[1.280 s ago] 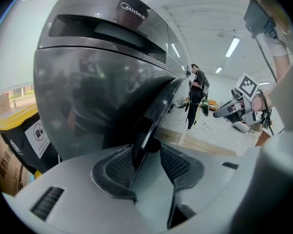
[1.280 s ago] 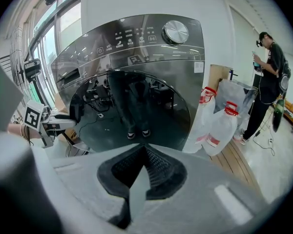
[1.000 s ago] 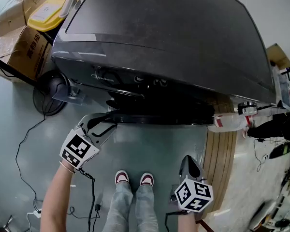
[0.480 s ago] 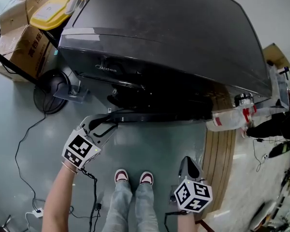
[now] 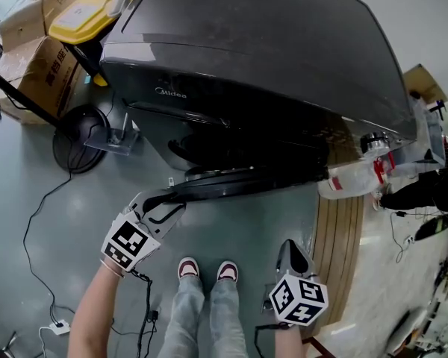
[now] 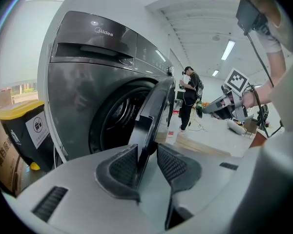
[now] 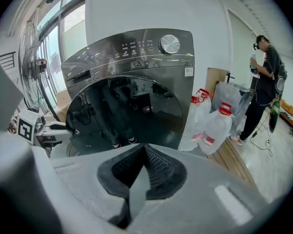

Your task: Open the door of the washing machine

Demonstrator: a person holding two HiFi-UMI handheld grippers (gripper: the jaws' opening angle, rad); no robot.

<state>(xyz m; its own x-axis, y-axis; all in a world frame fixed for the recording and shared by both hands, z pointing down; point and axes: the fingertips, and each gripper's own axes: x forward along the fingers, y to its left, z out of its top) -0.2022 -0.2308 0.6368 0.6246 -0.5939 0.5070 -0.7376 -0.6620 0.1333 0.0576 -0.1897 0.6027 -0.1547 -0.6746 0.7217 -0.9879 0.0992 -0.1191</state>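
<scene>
The door (image 5: pixel 239 181) stands partly swung out from the front of the washing machine (image 5: pixel 269 66). It seems hinged at its right end in the head view, with the free edge reaching toward the person's left. That edge runs upright between the pads of the left gripper (image 6: pixel 146 152), whose jaws have just been closing and now clamp it on both faces. The coming pull therefore likely sweeps outward, arcing round toward the hinge side. The right gripper (image 7: pixel 142 152) hangs well apart, lower right, jaws pressed together on nothing, facing the door's dark front
</scene>
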